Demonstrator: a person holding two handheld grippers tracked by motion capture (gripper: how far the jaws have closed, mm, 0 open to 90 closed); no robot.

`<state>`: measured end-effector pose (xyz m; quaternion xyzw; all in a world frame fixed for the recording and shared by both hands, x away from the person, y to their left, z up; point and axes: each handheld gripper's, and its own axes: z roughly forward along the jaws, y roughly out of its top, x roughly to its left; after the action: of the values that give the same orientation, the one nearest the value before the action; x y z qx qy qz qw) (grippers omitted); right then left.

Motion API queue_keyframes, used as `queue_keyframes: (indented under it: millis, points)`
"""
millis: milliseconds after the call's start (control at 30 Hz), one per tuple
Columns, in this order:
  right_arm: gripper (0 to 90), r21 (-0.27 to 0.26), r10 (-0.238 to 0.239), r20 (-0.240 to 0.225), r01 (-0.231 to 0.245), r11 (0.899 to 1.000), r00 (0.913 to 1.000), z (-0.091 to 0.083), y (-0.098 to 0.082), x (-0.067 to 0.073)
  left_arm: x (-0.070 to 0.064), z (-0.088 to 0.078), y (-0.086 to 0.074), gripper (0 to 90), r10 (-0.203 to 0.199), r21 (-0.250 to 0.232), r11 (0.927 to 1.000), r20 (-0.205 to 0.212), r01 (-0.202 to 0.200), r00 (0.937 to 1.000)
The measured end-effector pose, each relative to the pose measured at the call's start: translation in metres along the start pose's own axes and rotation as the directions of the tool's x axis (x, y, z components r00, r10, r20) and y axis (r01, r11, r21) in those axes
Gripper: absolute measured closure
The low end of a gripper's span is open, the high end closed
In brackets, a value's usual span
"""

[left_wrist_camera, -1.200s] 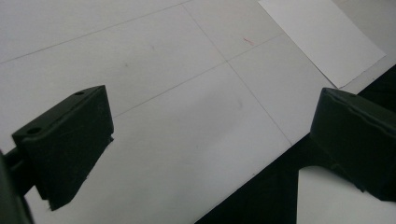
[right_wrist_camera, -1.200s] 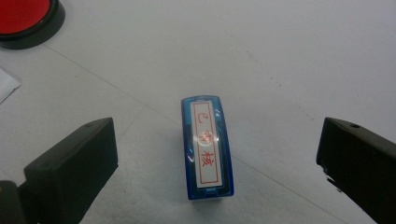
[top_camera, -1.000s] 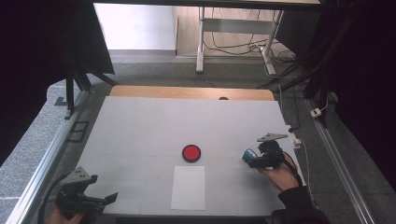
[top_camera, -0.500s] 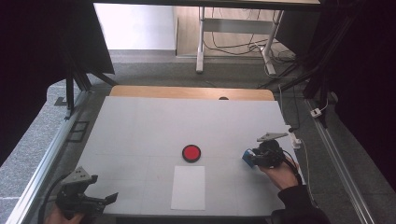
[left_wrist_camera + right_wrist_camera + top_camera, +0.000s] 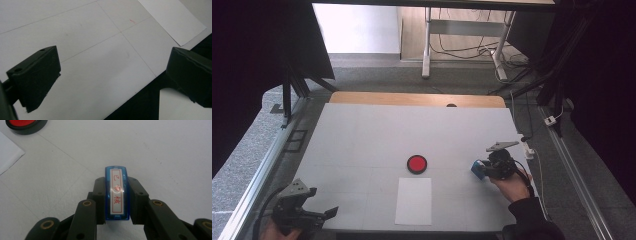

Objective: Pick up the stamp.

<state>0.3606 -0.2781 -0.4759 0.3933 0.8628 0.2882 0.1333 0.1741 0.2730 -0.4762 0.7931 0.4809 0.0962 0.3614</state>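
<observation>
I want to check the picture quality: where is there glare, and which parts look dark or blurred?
Right gripper view: a small bright glare spot sits on the blue stamp, whose label stays sharp. Left gripper view: the near black pads look soft. High view: the surroundings are very dark, the table evenly lit.

One stamp (image 5: 117, 192), one ink pad (image 5: 417, 163), one sheet (image 5: 413, 200)

The blue stamp (image 5: 117, 192) has a white label on top. Red Chinese signs in a red box read 已审核, the middle one blurred.
</observation>
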Motion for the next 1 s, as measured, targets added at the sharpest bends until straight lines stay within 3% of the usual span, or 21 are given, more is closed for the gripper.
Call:
queue_keyframes:
  millis: [300, 433, 633, 833, 1000]
  points:
    - [71.0, -0.019, -0.009, 0.005, 0.009, 1.0, 1.0, -0.005, 0.0, 0.001, 0.0, 0.0, 0.0, 0.0, 0.001, 0.0, 1.0, -0.001, -0.001, 1.0]
    - [71.0, -0.032, -0.036, 0.009, 0.036, 0.999, 0.9993, -0.009, 0.0, 0.002, 0.0, 0.0, 0.0, 0.0, 0.001, -0.001, 1.0, 0.0, -0.001, 1.0]
    - [71.0, -0.055, -0.023, 0.007, 0.023, 0.998, 0.9997, -0.014, 0.001, 0.003, 0.0, 0.0, 0.0, 0.0, 0.001, 0.0, 1.0, 0.0, -0.001, 1.0]
    - [71.0, -0.097, -0.018, 0.01, 0.019, 0.995, 0.9998, -0.021, 0.003, 0.007, 0.0, 0.0, 0.0, 0.0, 0.001, 0.0, 1.0, 0.002, -0.001, 1.0]
    - [71.0, -0.139, -0.034, -0.014, 0.031, 0.99, 0.9993, -0.03, 0.005, 0.014, 0.0, 0.0, 0.0, 0.0, 0.003, 0.002, 1.0, 0.001, -0.003, 1.0]
